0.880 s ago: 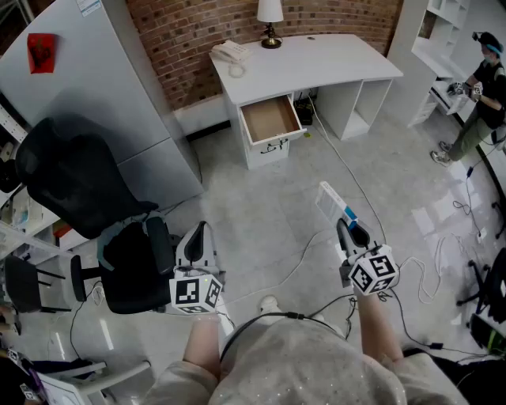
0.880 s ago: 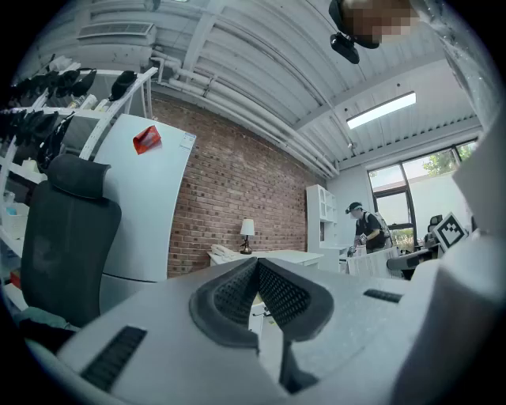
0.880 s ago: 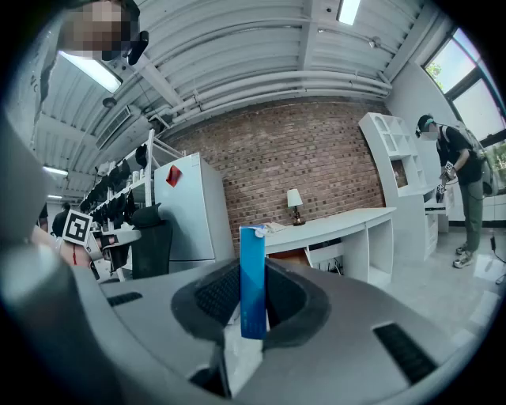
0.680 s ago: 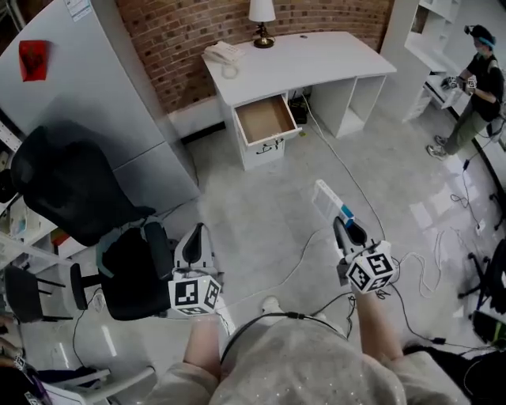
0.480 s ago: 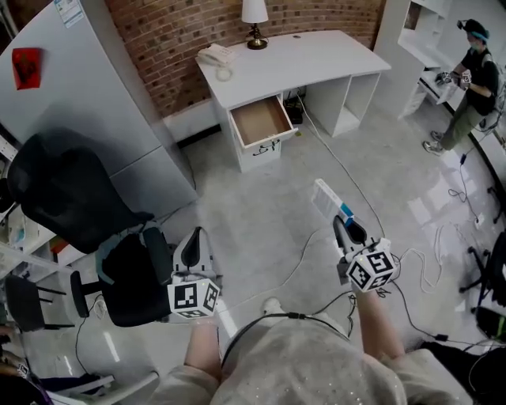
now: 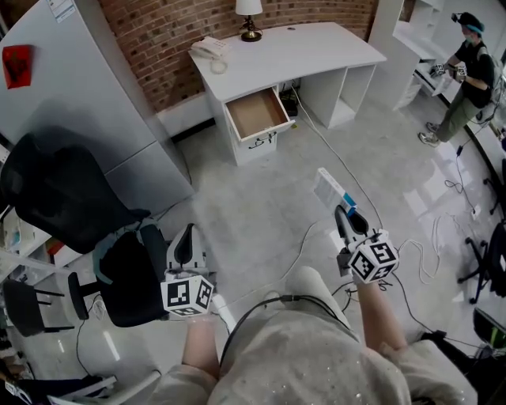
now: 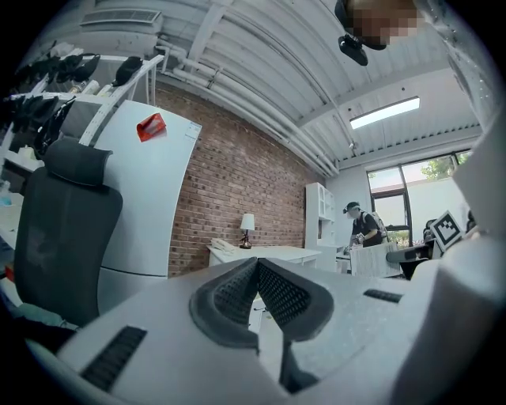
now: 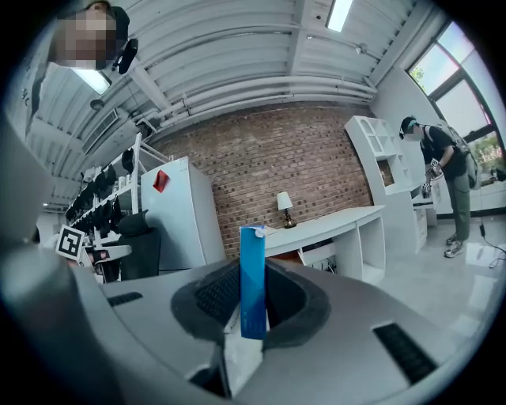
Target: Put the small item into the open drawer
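My right gripper (image 6: 345,212) (image 8: 253,304) is shut on a small flat white and blue box (image 6: 332,192) (image 8: 253,277), which sticks out ahead of the jaws above the floor. The left gripper (image 6: 184,241) (image 7: 257,289) hangs at the lower left beside a black chair, its pads pressed together with nothing between them. Far ahead, the open wooden-bottomed drawer (image 6: 257,114) juts from a white desk (image 6: 300,51) (image 8: 340,221) against the brick wall; the drawer's inside looks bare.
A black office chair (image 6: 87,229) stands close on the left, beside a grey cabinet (image 6: 95,103). Cables (image 6: 332,158) run across the floor between me and the desk. A phone (image 6: 209,49) and lamp (image 6: 250,17) sit on the desk. A person (image 6: 466,71) stands far right.
The whole view has shifted: the desk and drawer now sit slightly further left and higher. My right gripper with the box has edged up and right; a knee shows below.
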Tool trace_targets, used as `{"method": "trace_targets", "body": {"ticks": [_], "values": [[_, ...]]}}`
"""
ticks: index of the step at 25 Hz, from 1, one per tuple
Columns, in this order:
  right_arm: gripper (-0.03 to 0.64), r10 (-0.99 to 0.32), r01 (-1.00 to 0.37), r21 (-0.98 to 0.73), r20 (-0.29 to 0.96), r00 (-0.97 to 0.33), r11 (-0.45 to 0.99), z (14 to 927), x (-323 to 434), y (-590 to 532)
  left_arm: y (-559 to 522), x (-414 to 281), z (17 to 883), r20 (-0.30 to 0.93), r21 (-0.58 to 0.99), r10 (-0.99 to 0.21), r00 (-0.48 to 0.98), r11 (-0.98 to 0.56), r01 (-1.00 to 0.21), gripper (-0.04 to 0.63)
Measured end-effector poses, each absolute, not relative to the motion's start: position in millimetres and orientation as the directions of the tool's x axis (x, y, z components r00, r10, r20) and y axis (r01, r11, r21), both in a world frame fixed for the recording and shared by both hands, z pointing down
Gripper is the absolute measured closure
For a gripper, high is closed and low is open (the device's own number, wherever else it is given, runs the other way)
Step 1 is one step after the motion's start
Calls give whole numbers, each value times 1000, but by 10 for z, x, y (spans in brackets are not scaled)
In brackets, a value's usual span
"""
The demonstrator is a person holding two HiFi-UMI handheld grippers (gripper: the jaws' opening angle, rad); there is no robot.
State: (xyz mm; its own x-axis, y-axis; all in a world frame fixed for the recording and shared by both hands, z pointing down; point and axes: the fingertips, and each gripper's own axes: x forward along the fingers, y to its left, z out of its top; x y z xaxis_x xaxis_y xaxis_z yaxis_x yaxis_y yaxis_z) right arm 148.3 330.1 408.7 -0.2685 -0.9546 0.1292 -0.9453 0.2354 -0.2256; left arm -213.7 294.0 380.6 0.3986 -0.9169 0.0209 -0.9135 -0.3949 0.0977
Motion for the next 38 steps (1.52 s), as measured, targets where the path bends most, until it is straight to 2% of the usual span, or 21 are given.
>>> {"method": "trace_targets", "body": {"ticks": [10, 20, 38], "values": [[549, -949, -935, -242, 117, -294, 260, 4035, 1415, 2947, 2658, -2236, 3908, 28, 148, -927, 373, -365, -919, 591], [549, -936, -924, -259, 137, -323, 281, 4243, 1537, 1967, 1700, -2221, 3854, 6, 125, -950, 312, -309, -943, 591], [548, -864, -896, -285, 281, -418, 341, 4672, 1838, 227, 31, -1571, 4217, 98, 167, -950, 297, -279, -946, 591]]}}
